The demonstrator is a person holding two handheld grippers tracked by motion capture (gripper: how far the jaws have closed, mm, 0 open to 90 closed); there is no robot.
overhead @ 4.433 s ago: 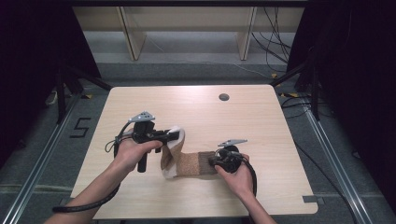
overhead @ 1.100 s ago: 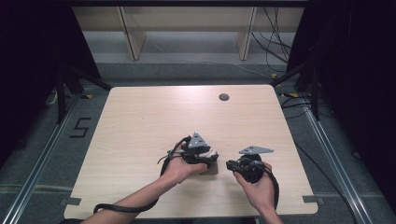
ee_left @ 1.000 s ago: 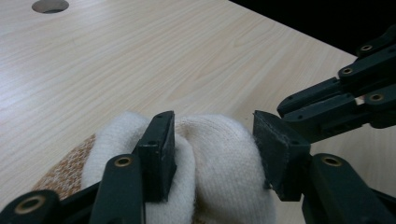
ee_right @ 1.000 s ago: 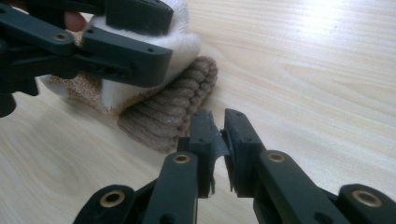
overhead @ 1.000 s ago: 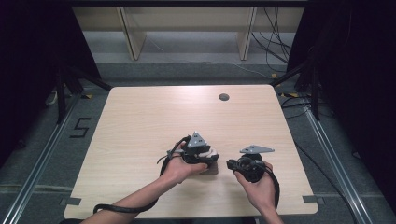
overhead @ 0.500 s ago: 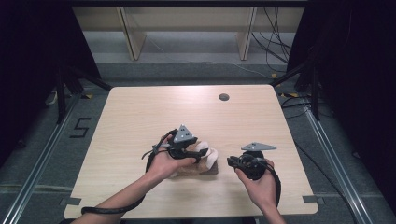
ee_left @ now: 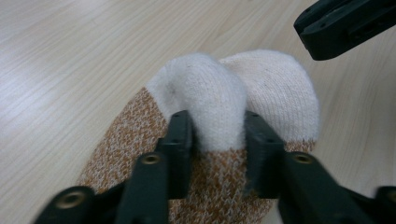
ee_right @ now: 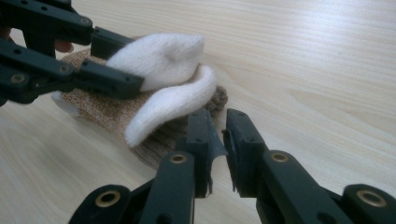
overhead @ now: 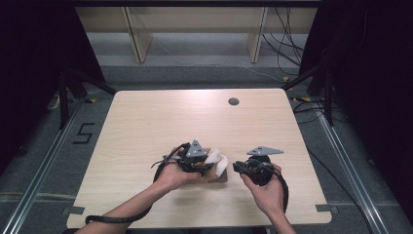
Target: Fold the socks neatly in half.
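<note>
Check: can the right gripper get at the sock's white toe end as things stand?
Probably yes: the right gripper sits just beside the sock, bare table around it; the left gripper pinches one white fold.

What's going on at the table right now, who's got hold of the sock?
A person is folding a brown and white sock on the wooden table. The left gripper has just been closing, and now pinches the sock's white end. The right gripper sits beside the folded sock with its jaws nearly together and nothing between them.
</note>
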